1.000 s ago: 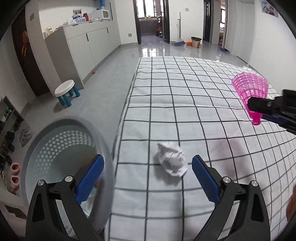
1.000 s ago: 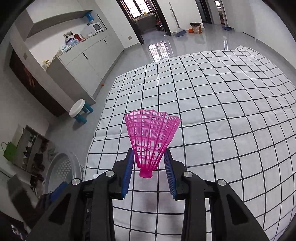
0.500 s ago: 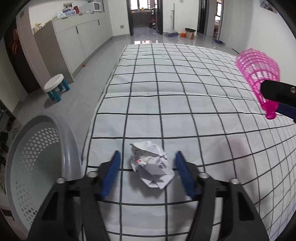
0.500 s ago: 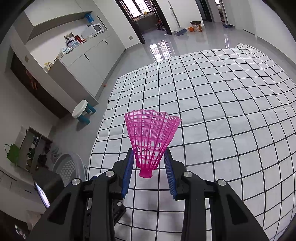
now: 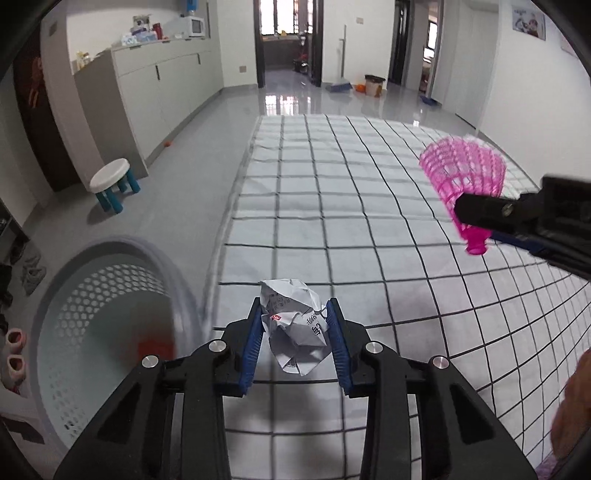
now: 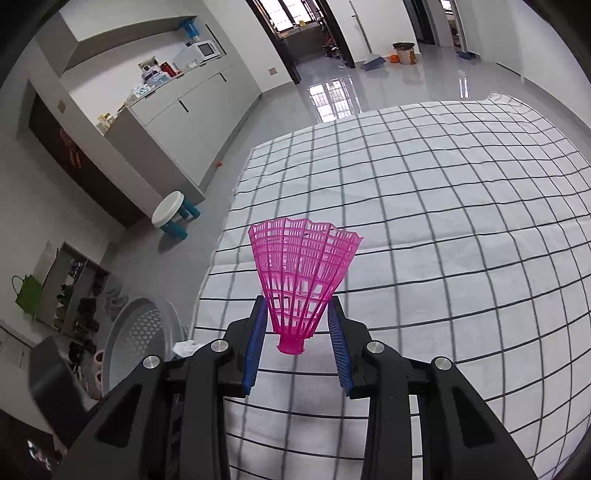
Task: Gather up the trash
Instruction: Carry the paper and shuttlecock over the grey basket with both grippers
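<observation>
A home: cabinets (image 5: 162, 85), microwave (image 5: 195, 26), child's stool (image 5: 112, 184), shoes.

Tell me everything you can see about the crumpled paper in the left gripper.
The crumpled paper is a white, creased wad with small printed text and a red mark. It sits between the blue pads of the left gripper, whose jaws have just closed onto its sides. Its lower corner pokes out below the pads, over the checked sheet, right of the grey perforated basket.

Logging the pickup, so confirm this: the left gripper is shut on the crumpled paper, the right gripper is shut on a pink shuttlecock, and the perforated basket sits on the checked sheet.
Wrong on one point: the left wrist view shows the perforated basket on the floor, beside the checked sheet. The rest holds.
</observation>
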Available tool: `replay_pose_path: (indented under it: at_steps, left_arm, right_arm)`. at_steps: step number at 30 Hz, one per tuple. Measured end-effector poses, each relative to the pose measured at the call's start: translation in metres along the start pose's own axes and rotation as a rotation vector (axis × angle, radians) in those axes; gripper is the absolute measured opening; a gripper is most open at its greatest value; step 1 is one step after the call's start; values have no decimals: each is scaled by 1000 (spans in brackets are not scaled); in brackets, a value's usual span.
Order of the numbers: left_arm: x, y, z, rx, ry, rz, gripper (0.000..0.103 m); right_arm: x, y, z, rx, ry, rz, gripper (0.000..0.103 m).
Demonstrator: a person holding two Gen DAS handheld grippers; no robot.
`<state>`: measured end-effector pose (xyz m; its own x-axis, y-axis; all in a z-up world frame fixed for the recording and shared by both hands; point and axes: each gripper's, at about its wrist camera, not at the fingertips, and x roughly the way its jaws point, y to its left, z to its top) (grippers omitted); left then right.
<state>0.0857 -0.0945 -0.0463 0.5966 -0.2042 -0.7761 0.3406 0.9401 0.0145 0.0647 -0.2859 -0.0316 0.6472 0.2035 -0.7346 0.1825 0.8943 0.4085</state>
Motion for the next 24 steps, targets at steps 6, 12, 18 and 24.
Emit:
replay_pose_path:
  at_steps: [6, 12, 18, 24]
  left_arm:
    - [-25, 30, 7, -17, -37, 56, 34]
    - [-47, 73, 3, -50, -57, 122, 34]
    - [-61, 112, -4, -101, -76, 157, 34]
    - [-66, 144, -16, -148, -78, 197, 34]
  right_arm:
    - [10, 25, -8, -30, 17, 24, 33]
    - [18, 56, -16, -71, 24, 58, 33]
    - [31, 90, -30, -130, 59, 80, 33]
    - [46, 123, -43, -189, 106, 138, 33]
